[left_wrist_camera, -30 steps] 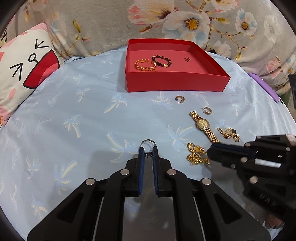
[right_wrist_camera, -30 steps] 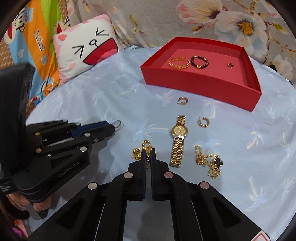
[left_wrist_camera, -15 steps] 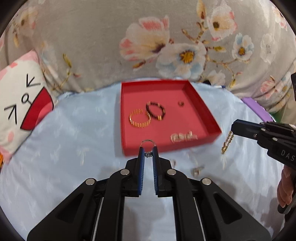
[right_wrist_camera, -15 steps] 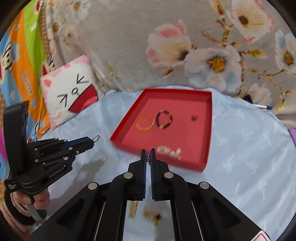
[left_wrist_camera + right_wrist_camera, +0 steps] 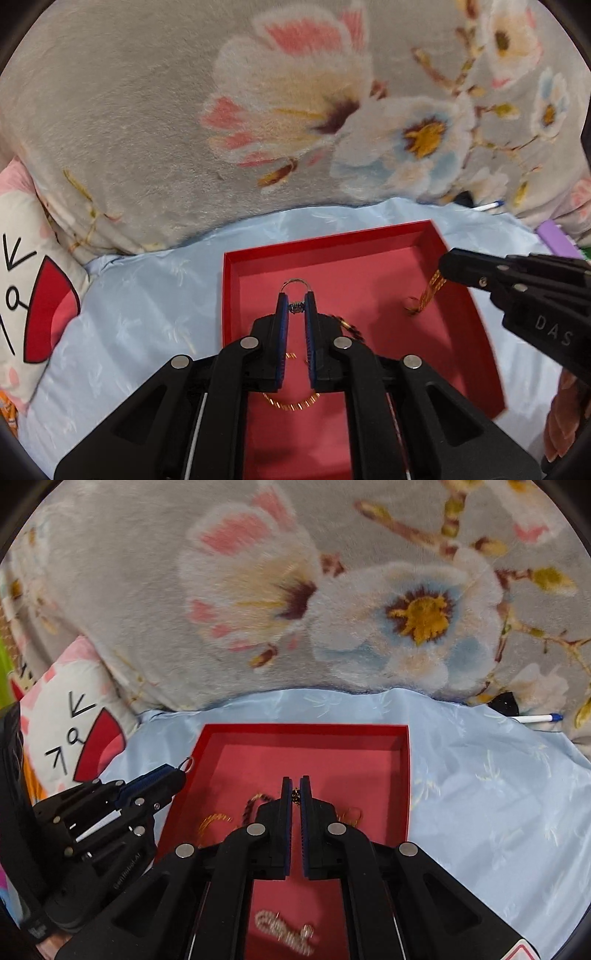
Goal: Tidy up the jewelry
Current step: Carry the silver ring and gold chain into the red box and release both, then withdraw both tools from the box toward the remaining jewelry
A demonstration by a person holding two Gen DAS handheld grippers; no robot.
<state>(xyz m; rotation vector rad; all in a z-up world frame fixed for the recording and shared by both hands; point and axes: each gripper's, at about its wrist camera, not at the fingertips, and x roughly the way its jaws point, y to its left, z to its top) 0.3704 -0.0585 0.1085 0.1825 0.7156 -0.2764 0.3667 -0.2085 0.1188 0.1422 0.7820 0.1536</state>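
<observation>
The left gripper (image 5: 294, 301) is clenched on a silver ring (image 5: 295, 286), whose band loops out past the fingertips, above the left part of the red tray (image 5: 476, 321). To its right, the right gripper (image 5: 295, 788) is pinched tight on a gold chain (image 5: 428, 295), which dangles from its tips down toward the tray floor.

Judging by this, both pieces are over the tray but not yet let go, so the drop is the step in hand.

Inside the tray, beneath and behind the left gripper, lie a gold bangle (image 5: 291, 404) and a dark beaded bracelet (image 5: 351, 328), both partly hidden. A pale sparkly piece (image 5: 284, 930) lies under the right gripper, near the tray's front. Whether anything is left on the blue sheet (image 5: 498, 794) cannot be told.
</observation>
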